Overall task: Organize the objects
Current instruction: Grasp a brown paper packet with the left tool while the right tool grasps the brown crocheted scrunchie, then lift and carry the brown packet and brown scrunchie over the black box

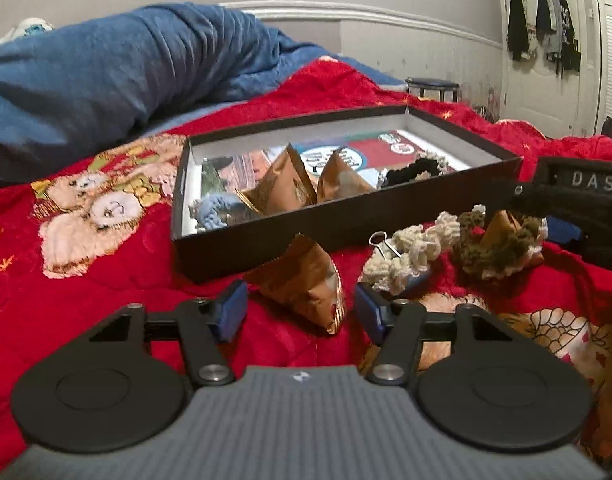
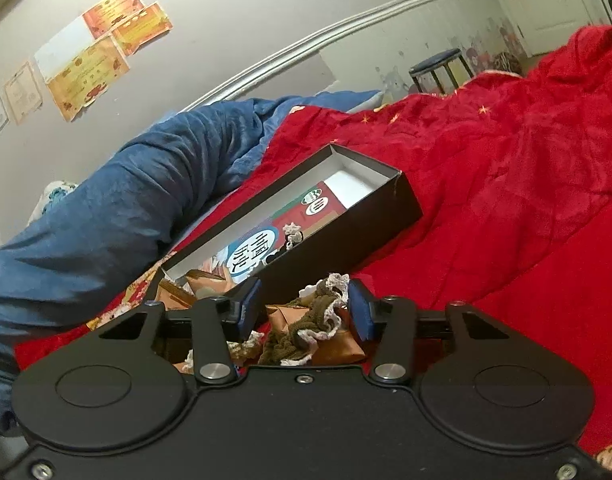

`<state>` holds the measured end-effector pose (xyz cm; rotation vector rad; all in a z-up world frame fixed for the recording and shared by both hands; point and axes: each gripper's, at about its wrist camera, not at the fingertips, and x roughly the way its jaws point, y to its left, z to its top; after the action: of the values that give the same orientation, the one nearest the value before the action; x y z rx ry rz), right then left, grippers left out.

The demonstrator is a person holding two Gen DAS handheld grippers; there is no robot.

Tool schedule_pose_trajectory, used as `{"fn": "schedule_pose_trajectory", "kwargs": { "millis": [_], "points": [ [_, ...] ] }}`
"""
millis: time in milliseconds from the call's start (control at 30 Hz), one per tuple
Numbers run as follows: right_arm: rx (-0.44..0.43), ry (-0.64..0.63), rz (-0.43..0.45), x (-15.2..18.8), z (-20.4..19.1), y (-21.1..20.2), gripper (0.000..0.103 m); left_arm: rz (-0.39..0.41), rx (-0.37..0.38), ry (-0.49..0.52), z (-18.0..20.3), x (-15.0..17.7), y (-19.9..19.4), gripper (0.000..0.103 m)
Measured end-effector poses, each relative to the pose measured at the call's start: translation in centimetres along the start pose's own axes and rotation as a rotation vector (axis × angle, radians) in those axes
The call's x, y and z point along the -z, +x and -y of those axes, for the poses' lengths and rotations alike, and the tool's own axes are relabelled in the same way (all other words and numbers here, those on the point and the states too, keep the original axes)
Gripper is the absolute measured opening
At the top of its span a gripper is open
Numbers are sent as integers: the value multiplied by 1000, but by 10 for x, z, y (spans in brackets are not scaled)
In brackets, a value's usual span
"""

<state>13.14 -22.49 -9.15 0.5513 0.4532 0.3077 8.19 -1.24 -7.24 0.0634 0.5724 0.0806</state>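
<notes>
A black shallow box [image 1: 338, 228] lies on the red bedspread and holds two brown foil packets [image 1: 289, 188], a blue crochet piece [image 1: 213, 208], a black scrunchie [image 1: 410, 172] and a printed booklet. In front of it lie a brown foil packet [image 1: 306, 284], a cream crochet scrunchie [image 1: 410, 256], a binder clip [image 1: 382, 240] and an olive crochet scrunchie [image 1: 494, 248] on another packet. My left gripper [image 1: 299, 312] is open around the near packet, not touching it. My right gripper [image 2: 303, 312] is open over the olive scrunchie [image 2: 306, 328] and packet [image 2: 346, 344]; it shows at the right edge of the left wrist view [image 1: 578, 200].
A rolled blue blanket [image 1: 105, 72] lies behind and left of the box, seen too in the right wrist view [image 2: 105, 208]. The box [image 2: 346, 216] sits between it and open red bedspread [image 2: 526, 200]. A stool [image 2: 438, 64] stands by the wall.
</notes>
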Motion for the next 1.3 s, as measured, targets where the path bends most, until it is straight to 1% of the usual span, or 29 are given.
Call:
{"fn": "schedule_pose_trajectory", "kwargs": {
  "millis": [33, 133, 300, 400, 467, 567, 733, 900, 1000, 1300],
  "points": [
    [-3, 13, -1, 0, 2, 2, 47, -9, 0, -3, 0, 0, 2, 65],
    [-18, 51, 10, -1, 9, 3, 47, -31, 5, -12, -2, -1, 6, 65],
    [-39, 106, 29, -2, 19, 4, 46, -26, 14, 0, -3, -4, 12, 64],
    [-48, 110, 30, -2, 19, 4, 37, -33, 25, -3, -4, -5, 14, 53],
    [-61, 95, 33, -2, 17, 3, 26, -24, 24, 7, -3, -5, 13, 50],
    [-70, 68, 36, -1, 11, 2, 19, -14, 22, 24, -1, -4, 11, 49],
    [-73, 64, 54, -1, 8, -1, 13, -4, 15, 26, 1, -4, 9, 48],
    [-76, 75, 72, -1, 9, -6, 12, 30, 13, 30, 1, -3, 4, 48],
    [-55, 92, 99, -1, 10, -9, 12, 49, 14, 32, 1, -3, 1, 48],
    [-51, 109, 114, -3, 9, -13, 12, 81, 21, 33, 1, -3, -4, 48]
  ]
}}
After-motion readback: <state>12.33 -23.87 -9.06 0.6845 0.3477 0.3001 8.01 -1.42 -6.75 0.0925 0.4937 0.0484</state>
